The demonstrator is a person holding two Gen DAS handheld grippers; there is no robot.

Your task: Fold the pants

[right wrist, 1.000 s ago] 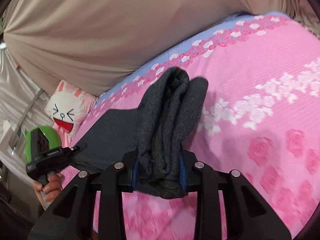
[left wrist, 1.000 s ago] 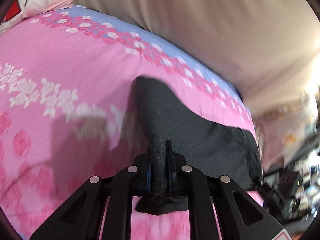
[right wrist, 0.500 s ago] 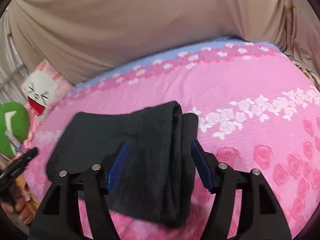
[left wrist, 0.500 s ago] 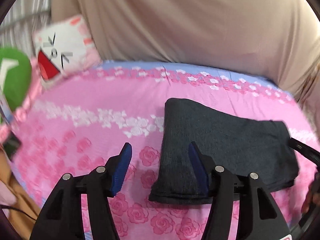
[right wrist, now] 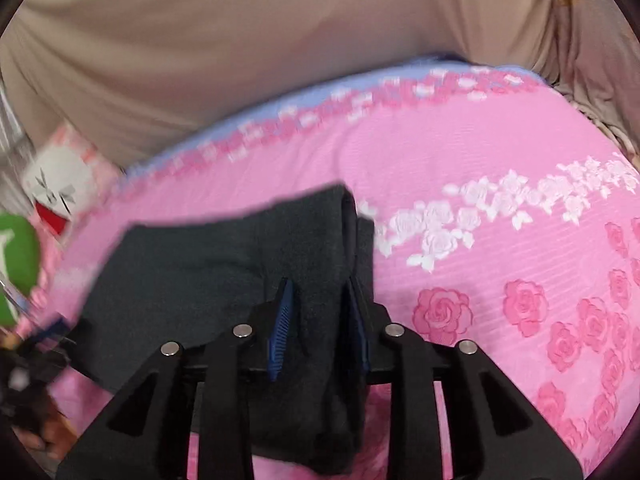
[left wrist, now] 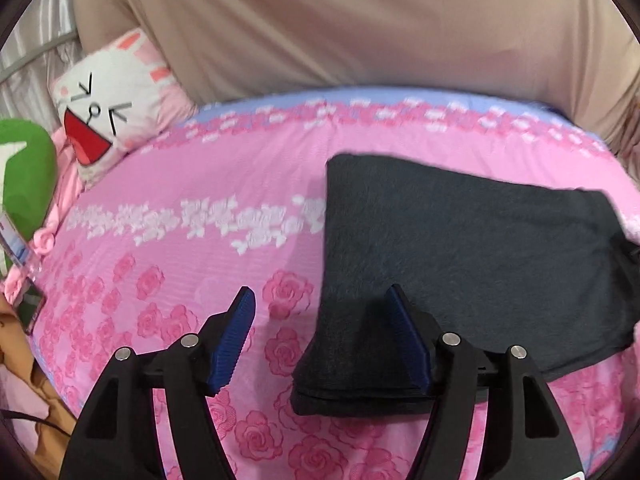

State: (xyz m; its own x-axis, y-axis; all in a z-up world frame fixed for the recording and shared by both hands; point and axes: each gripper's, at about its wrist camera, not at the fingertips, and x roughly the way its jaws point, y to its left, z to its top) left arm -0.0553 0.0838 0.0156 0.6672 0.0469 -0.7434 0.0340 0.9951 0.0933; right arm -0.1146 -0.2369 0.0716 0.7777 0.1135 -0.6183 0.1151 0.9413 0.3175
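Dark grey pants [left wrist: 460, 256] lay folded into a flat stack on the pink flowered bed [left wrist: 192, 184], long axis running side to side across both views, short ends toward each gripper.

Left gripper [left wrist: 326, 338]: jaws spread wide and opening, nothing pinched. Hovered at the stack's left end; right finger [left wrist: 408, 344] over the cloth, left finger [left wrist: 234, 338] over bare sheet. Near left corner of the stack sat between the two, layered edges showing at the front.

Right gripper [right wrist: 318, 322]: jaws closing on the stack's right end, a thick bunch of pants [right wrist: 224, 276] between the blue pads [right wrist: 280, 328]. Pads seemed pressed against the cloth, which bulged up and hung down past the fingers. Pants stretched away to the left and up from this gripper.

Judged: right hand nearer, in contact with the work; left free at the opposite end. Next fold likely turns on carrying the right end along the long axis toward the left, or squaring the stack.

Cartoon rabbit pillow [left wrist: 116, 104] and beige curtain [left wrist: 360, 20] beyond, well apart from the pants.
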